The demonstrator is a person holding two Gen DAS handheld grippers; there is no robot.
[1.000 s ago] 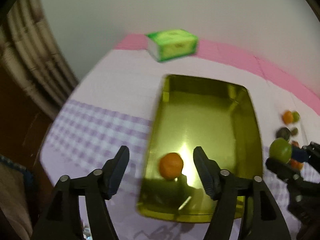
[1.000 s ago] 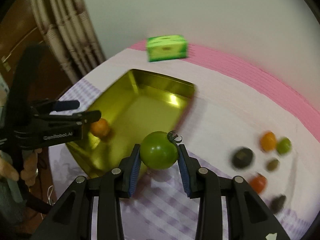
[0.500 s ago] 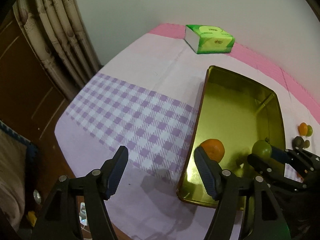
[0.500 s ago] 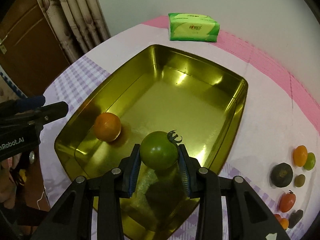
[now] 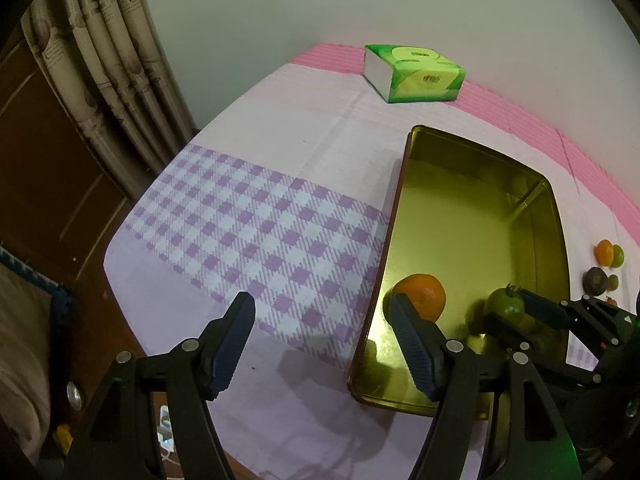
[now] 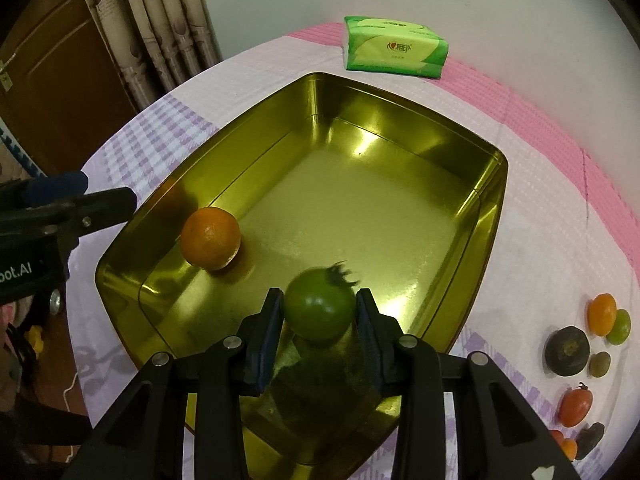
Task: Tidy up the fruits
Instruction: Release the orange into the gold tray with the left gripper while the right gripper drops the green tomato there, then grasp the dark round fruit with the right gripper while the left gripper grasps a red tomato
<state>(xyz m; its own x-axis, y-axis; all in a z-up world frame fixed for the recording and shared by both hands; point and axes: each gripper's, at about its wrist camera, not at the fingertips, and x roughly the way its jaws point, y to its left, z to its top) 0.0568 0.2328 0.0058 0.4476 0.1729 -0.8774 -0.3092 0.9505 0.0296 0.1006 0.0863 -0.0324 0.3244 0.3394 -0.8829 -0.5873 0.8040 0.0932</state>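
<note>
Green tomato (image 6: 320, 307) with dark stalk, slightly blurred, low over the near end of the gold tray (image 6: 486, 216), between the blue-padded fingers (image 6: 267, 334) of the right gripper (image 6: 318, 322); left pad against the fruit, right pad at its edge, so seemingly clamped, though the blur makes actual contact with the tray floor impossible to judge. Seen from the left wrist as well: same tomato (image 5: 505, 303) pinched at the tip of the right gripper (image 5: 516, 312) inside the tray (image 5: 400, 200). Just beside it, toward the tray's left wall, an orange (image 6: 210, 238), resting on the floor, apart from the tomato. Left gripper (image 5: 322, 344) spread wide with nothing between the fingers, hovering over the purple-checked tablecloth (image 5: 256, 216) at the tray's outer left side, its right finger overlapping the orange (image 5: 420, 294) in view without gripping it. Farther out, on the cloth to the right of the tray, a loose cluster of small fruits (image 6: 580, 344): orange, green, dark and red ones, close together. Beyond the tray's far end, a green tissue pack (image 6: 394, 46) on the pink stripe near the wall. Curtain (image 5: 104, 64) at the far left, past the table edge.
</note>
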